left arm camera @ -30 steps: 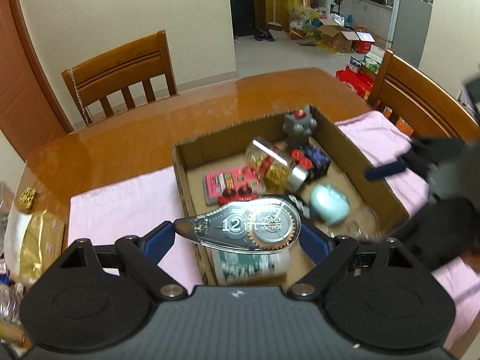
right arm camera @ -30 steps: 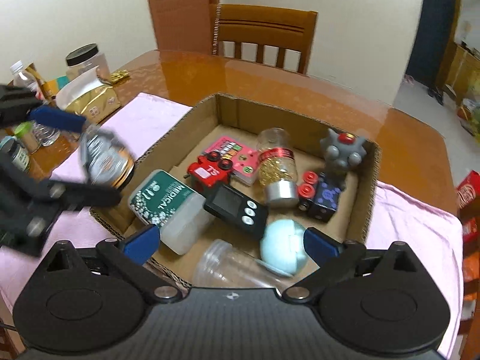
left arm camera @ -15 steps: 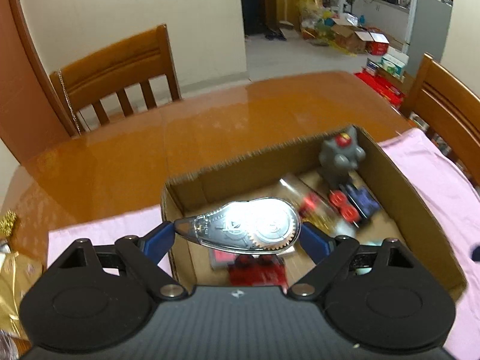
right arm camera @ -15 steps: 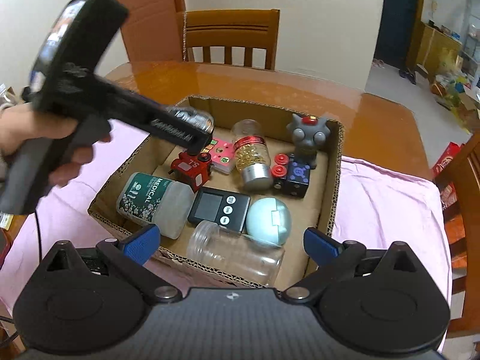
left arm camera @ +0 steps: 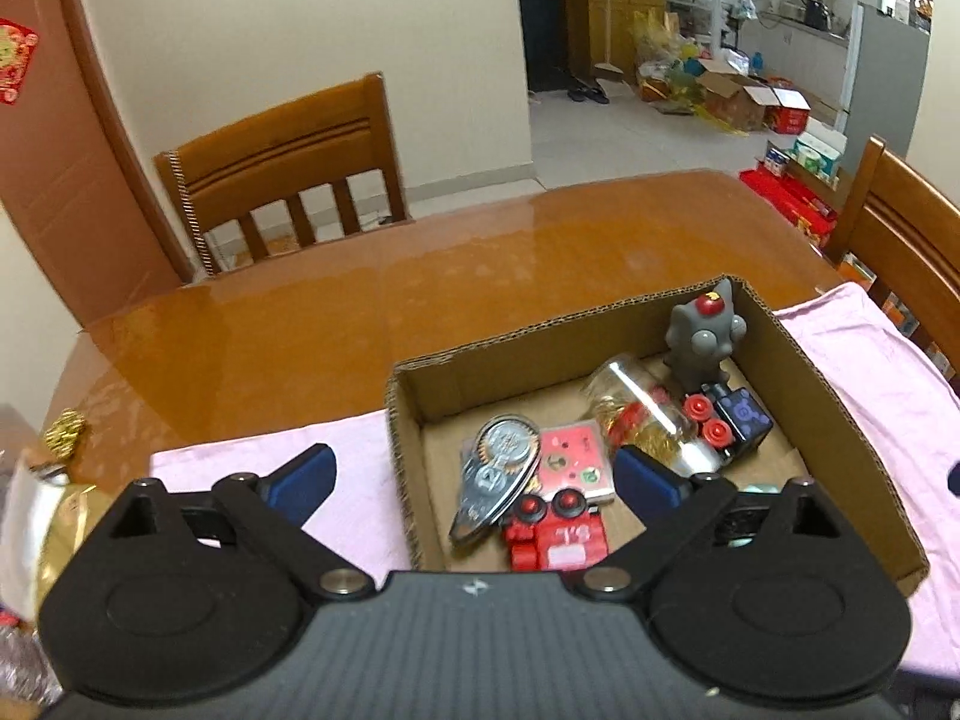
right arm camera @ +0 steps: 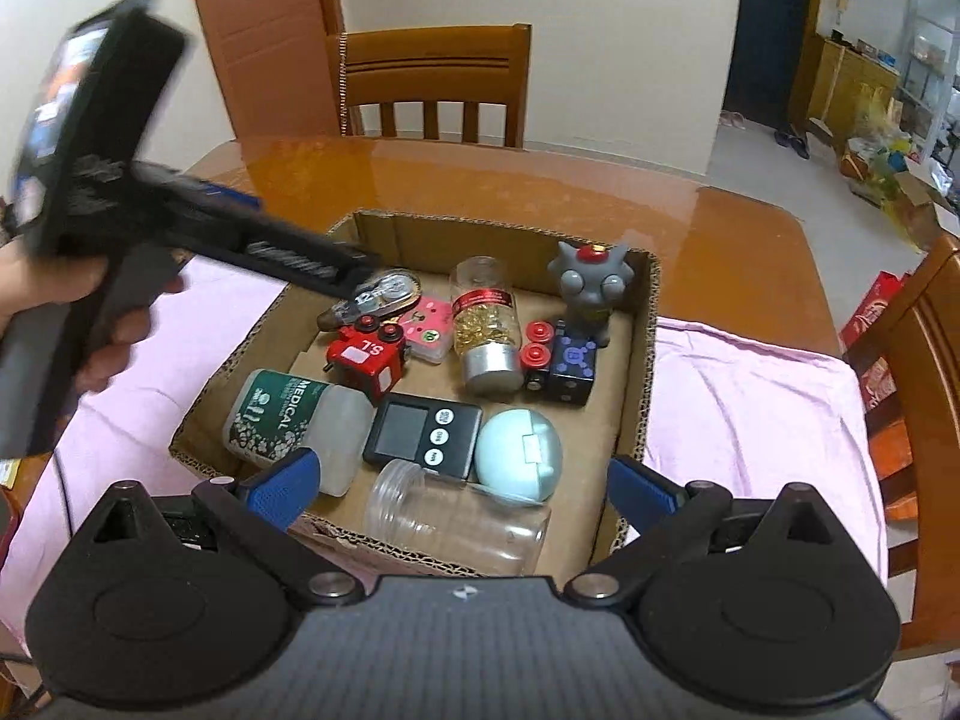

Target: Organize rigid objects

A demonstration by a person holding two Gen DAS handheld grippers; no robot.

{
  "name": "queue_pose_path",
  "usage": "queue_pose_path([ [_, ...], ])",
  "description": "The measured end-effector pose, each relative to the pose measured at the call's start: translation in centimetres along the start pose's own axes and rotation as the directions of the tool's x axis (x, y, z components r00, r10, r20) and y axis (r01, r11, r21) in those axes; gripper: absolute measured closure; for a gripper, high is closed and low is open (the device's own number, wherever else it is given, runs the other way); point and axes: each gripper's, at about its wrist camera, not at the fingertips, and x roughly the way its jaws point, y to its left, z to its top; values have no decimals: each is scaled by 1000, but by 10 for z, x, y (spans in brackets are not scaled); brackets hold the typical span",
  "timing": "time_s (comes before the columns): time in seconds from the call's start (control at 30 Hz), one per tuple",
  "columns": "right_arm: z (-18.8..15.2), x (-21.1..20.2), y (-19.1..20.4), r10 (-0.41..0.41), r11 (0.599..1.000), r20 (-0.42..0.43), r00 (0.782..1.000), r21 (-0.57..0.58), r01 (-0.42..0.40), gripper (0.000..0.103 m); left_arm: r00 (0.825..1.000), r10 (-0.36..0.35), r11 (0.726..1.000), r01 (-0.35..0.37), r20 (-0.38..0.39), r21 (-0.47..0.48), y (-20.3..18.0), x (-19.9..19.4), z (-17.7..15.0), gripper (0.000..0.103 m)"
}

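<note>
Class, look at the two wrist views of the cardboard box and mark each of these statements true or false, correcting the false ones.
1. The correction tape dispenser lies inside the cardboard box. True.
2. The left gripper is clamped on the dispenser. False: its fingers have just been opening and stand apart, with the dispenser lying loose below.
3. The grey figurine stands upright in a far corner of the box. True.
4. The clear empty jar stands upright. False: it lies on its side.
5. The right gripper holds the round teal case. False: it is open and empty.
</note>
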Motion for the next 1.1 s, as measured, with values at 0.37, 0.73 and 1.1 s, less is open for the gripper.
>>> queue_pose_path([
  [0.37, -9, -4, 0, -105, 993, -85, 991, 54, 109, 0, 996, 86, 991, -87, -13, -104, -8, -91, -52, 5],
  [0.73, -23, -37, 8, -134, 987, -113, 984, 76, 143, 0, 993, 69, 978, -87, -100, -188, -26, -120, -77, 5],
  [1.1, -22, -55, 8, -144, 983, -84, 986, 102, 152, 0, 995, 69, 983, -81, -77, -164, -36, -134, -72, 5],
])
